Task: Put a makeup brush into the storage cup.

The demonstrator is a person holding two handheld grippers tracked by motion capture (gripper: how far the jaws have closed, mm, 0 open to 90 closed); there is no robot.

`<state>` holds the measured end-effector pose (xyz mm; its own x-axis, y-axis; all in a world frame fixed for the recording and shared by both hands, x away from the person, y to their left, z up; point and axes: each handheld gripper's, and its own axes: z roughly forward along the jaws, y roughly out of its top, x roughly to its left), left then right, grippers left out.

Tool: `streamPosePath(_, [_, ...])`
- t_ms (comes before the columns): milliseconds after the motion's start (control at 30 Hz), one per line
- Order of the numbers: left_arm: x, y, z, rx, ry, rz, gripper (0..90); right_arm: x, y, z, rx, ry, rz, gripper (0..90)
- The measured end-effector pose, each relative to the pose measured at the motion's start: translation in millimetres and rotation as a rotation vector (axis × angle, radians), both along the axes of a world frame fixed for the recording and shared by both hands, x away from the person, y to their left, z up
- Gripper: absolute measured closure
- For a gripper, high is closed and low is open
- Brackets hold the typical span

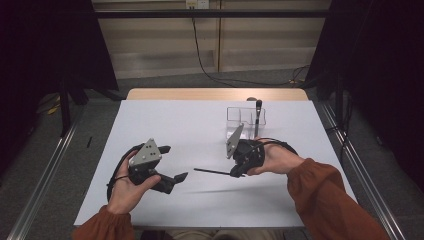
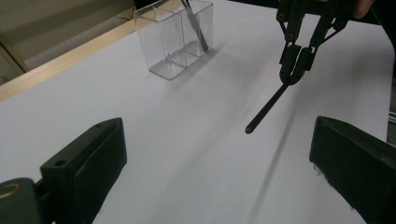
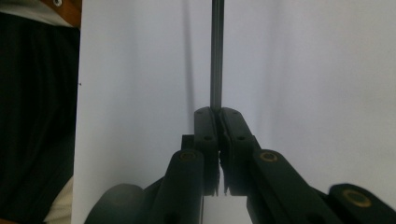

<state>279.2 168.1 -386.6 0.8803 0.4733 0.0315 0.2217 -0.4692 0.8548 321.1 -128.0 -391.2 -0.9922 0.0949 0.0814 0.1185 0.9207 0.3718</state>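
My right gripper [image 1: 235, 172] [image 3: 216, 112] is shut on one end of a thin black rod [image 1: 212, 171] [image 3: 216, 51]. The rod sticks out level to the left, a little above the white table sheet [image 1: 190, 125]. In the left gripper view the same right gripper [image 2: 295, 74] hangs at the upper right with the rod [image 2: 266, 108] pointing toward the camera. My left gripper [image 1: 175, 162] [image 2: 219, 172] is held at the left, jaws wide open with nothing between them. A clear divided box [image 1: 246, 116] [image 2: 175, 39] stands behind the right gripper with a dark pen-like tool [image 1: 258, 112] [image 2: 198, 32] upright in it.
The white sheet covers a wooden table whose far edge [image 1: 215, 94] shows behind it. Metal rails [image 1: 47, 170] run along both sides on the floor. Black cables trail from each gripper. A person's orange sleeves [image 1: 325, 200] come in from the bottom.
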Motion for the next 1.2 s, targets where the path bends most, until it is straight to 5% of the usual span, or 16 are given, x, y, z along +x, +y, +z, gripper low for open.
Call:
streamPosePath(467, [6.8, -17.4, -1.0, 0.136, 0.051, -0.08, 4.2, 4.8, 16.7, 3.7, -0.161, -0.003, 0.059, 85.9])
streamPosePath(900, [15.1, -36.5, -0.4, 0.239, 0.087, -0.137, 4.3, 5.1, 21.9, 4.1, -0.177, -0.003, 0.08, 85.8])
streamPosePath(1033, [18.6, -42.7, -1.2, 0.261, 0.157, -0.163, 4.2, 4.4, 23.2, 3.8, -0.178, -0.004, 0.082, 85.8])
streamPosePath(1200, [20.6, -49.6, -5.5, 0.304, 0.19, -0.187, 4.4, 4.8, 24.9, 3.3, -0.17, 0.0, 0.087, 85.8])
